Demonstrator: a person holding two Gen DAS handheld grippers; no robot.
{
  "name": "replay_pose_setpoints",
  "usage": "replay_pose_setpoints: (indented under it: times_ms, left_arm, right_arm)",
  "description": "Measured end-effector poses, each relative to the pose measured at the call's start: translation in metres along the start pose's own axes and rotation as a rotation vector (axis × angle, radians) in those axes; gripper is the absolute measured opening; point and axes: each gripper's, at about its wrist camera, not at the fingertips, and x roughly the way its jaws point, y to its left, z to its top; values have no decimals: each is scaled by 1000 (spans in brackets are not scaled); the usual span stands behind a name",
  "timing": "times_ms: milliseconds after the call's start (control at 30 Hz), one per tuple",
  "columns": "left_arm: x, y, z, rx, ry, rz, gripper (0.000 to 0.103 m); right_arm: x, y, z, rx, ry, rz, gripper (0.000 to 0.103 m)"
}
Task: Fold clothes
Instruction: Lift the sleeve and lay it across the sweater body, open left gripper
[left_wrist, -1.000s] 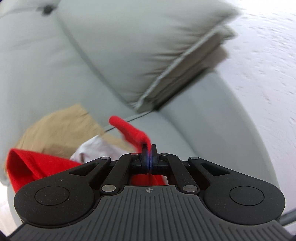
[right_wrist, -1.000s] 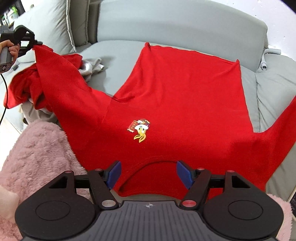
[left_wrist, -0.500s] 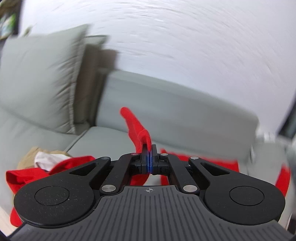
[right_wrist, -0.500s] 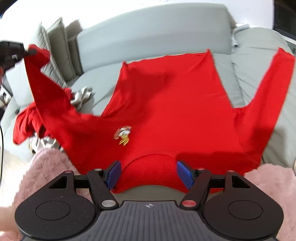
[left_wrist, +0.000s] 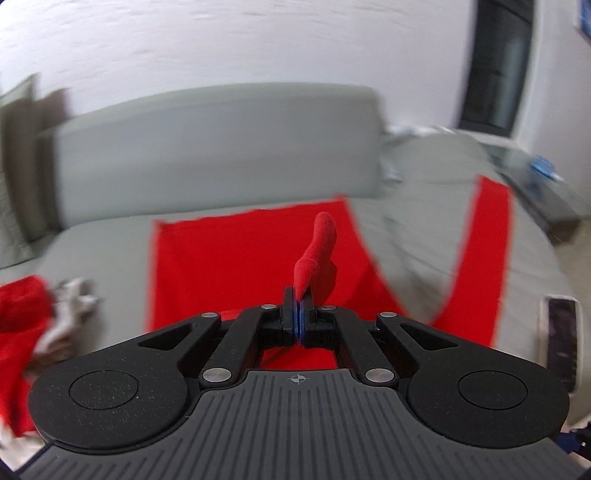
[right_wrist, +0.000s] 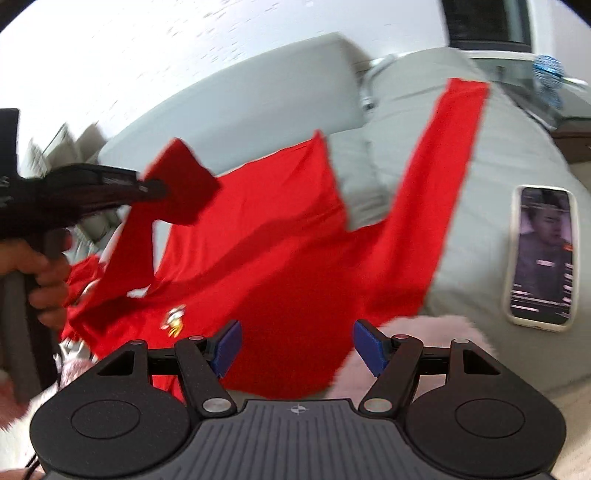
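A red long-sleeved shirt (right_wrist: 280, 236) with a small cartoon print (right_wrist: 173, 319) lies spread on the grey sofa (right_wrist: 240, 99). It also shows in the left wrist view (left_wrist: 229, 258). My left gripper (left_wrist: 298, 306) is shut on the cuff of the shirt's left sleeve (left_wrist: 317, 251) and holds it up over the shirt body; the right wrist view shows it with the sleeve (right_wrist: 181, 184) lifted. The right sleeve (right_wrist: 439, 177) lies stretched over the sofa's right cushion. My right gripper (right_wrist: 297, 347) is open and empty above the shirt's collar end.
A phone (right_wrist: 541, 254) with a lit screen lies on the right cushion, also seen in the left wrist view (left_wrist: 561, 339). A pile of red and pale clothes (left_wrist: 33, 321) lies at the left. A pink fluffy blanket (right_wrist: 424, 332) is at the sofa's front edge.
My left gripper has swung right with the sleeve cuff, from over the clothes pile to above the shirt body. My right gripper stayed open and turned to the right.
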Motion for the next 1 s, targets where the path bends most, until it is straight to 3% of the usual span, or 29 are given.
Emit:
replay_pose_setpoints:
  times_ms: [133,233,267,333,467,600,833,1000]
  left_arm:
    - [31,-46,-19,44,123,-61,3]
    - [51,-59,-36,79,261,-85,25]
    - [53,-60,-39,84,280,-82,42]
    - [50,-58,-48,110,316,-67,56]
    - [22,-32,-54,149,321,-130,59]
    - [-7,14,-54,106,299,-158,62]
    - [-34,114,-78,-105,273,-46,62]
    - [-40,148,-91,-187,268,-28,59]
  right_arm:
    - [-8,-14,0,35,-22,-25,68]
    - [-12,-19,-1,42,-34,-43,68]
    - [-13,-20,-1,42,-35,-46,68]
    - [-15,-21,-1,38,-38,-51,68]
    - [-16,-22,1,22,-37,-57,68]
    - [-6,-18,9,9,-25,-54,68]
    - [43,-25,39,-1,35,-85,66]
    - [87,-36,54,39,135,-68,54]
